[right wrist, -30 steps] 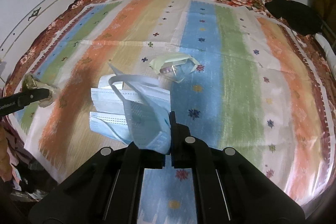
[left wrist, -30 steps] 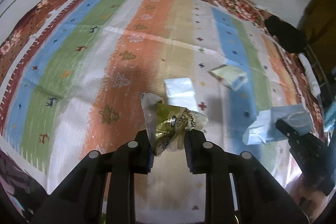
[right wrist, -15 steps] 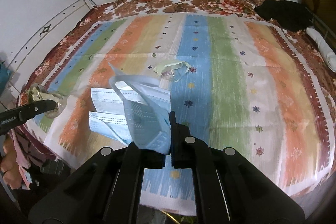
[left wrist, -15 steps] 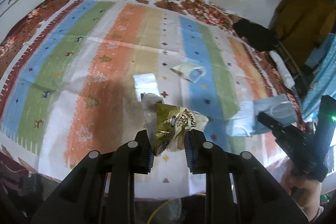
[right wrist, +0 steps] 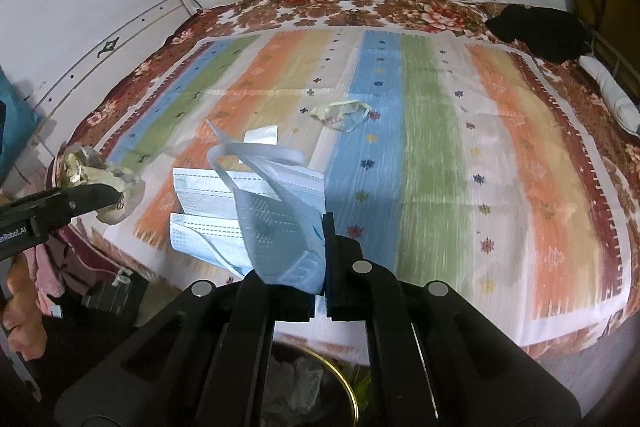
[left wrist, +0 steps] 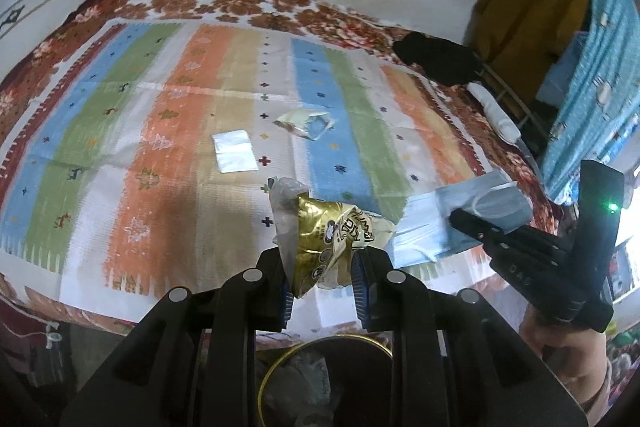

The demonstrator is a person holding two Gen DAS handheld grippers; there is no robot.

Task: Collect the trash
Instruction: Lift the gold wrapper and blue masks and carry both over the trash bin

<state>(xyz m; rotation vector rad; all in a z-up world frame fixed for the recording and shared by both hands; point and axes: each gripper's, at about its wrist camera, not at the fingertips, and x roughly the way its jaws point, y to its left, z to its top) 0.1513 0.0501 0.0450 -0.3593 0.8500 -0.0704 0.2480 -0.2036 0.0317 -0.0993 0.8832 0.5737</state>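
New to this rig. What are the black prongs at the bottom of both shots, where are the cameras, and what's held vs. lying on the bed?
No robot here: a person carries a two-finger gripper in each hand, and each has a fisheye camera looking along its fingers. The black prongs are those fingers.

The left wrist view shows the left gripper clamped on a crumpled gold wrapper. At its right edge you see the right gripper from the side.

The right wrist view shows the right gripper shut on blue face masks; the left gripper appears at its left edge.

Lying on the striped bedspread are a white packet and a torn pale wrapper. A dark bin with a gold rim sits below the grippers, at the bed's near edge, probably where the trash goes.
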